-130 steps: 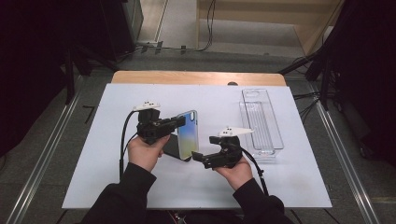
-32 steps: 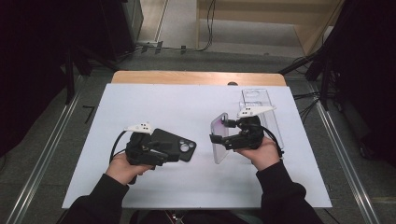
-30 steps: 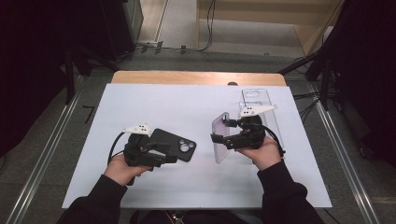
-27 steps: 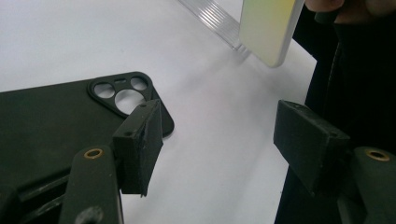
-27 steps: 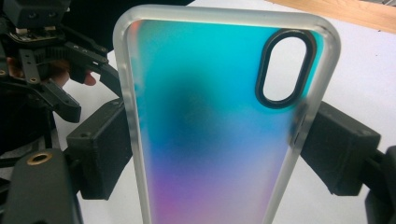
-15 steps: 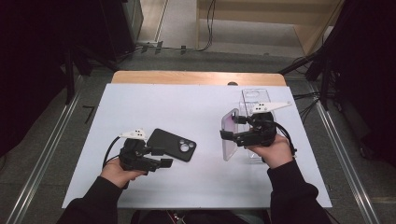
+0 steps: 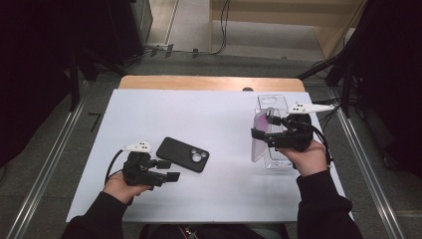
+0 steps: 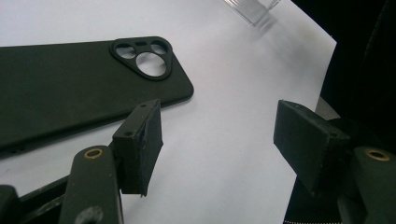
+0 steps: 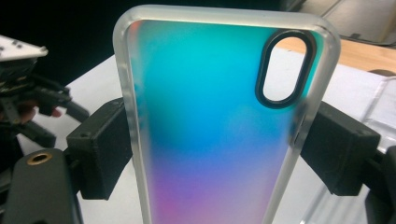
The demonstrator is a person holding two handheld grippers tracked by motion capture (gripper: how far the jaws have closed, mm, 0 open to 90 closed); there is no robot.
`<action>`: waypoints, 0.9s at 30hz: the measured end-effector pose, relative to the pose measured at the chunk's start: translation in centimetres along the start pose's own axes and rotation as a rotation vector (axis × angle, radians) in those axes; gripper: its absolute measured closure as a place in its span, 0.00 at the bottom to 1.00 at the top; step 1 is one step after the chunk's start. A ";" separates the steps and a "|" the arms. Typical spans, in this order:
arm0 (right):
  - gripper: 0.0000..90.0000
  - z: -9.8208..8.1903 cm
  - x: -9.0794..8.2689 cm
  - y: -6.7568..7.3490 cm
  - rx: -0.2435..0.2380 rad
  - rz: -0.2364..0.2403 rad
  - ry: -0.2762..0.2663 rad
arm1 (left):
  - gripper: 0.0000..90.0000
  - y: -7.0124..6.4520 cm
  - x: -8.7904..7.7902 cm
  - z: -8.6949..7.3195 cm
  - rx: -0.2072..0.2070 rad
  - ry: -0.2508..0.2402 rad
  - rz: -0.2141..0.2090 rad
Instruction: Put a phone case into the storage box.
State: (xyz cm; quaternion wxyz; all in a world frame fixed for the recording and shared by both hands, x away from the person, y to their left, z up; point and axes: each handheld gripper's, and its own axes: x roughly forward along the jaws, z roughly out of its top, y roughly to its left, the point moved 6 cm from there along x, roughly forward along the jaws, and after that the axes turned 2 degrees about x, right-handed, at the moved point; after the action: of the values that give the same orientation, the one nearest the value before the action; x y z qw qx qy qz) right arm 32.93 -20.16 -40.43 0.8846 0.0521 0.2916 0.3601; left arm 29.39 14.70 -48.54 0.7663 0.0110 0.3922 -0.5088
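A black phone case (image 7: 183, 154) lies flat on the white table, camera cutout to the right. My left gripper (image 7: 169, 170) rests on the table just to its front left, open, with nothing between its pads (image 8: 140, 144); in the left gripper view the black case (image 8: 70, 88) lies beyond the left jaw. My right gripper (image 7: 263, 130) is shut on an iridescent phone case (image 7: 259, 142) with a frosted rim and holds it upright at the left edge of a clear tray (image 7: 272, 99). In the right gripper view both pads (image 9: 100, 144) press the sides of the iridescent case (image 9: 210, 130).
The white table top (image 7: 214, 119) ends in a wooden strip (image 7: 209, 82) at the far side. The clear tray stands at the right, near the table's right edge. In the right gripper view the left gripper (image 9: 28, 88) sits far off at the left.
My right gripper has carried the iridescent case to the right and a little up, to the clear tray. The left gripper has drawn back off the black case, which stays on the table.
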 end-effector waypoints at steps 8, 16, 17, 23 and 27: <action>0.16 0.5 -0.7 -1.4 0.034 -0.083 -0.055 | 0.37 0.2 -0.3 -0.1 -0.009 -0.015 0.004; 0.16 0.8 -0.5 -3.2 0.068 -0.185 -0.070 | 0.37 0.5 -0.7 -0.3 -0.025 -0.032 0.028; 0.16 0.9 -0.5 -3.4 0.072 -0.196 -0.073 | 0.37 0.5 -0.7 -0.4 -0.029 -0.031 0.031; 0.16 1.3 -0.1 -5.0 0.096 -0.256 -0.068 | 0.37 0.6 -0.7 -0.5 -0.036 -0.027 0.030; 0.16 1.7 0.1 -6.0 0.107 -0.279 -0.063 | 0.37 0.5 -0.7 -0.6 -0.036 -0.025 0.026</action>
State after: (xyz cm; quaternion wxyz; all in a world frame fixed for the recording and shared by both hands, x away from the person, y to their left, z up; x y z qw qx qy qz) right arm 37.56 -24.27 -40.85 0.9307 0.0693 0.2871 0.2156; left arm 29.36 15.73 -48.69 0.7778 -0.0041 0.3913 -0.4918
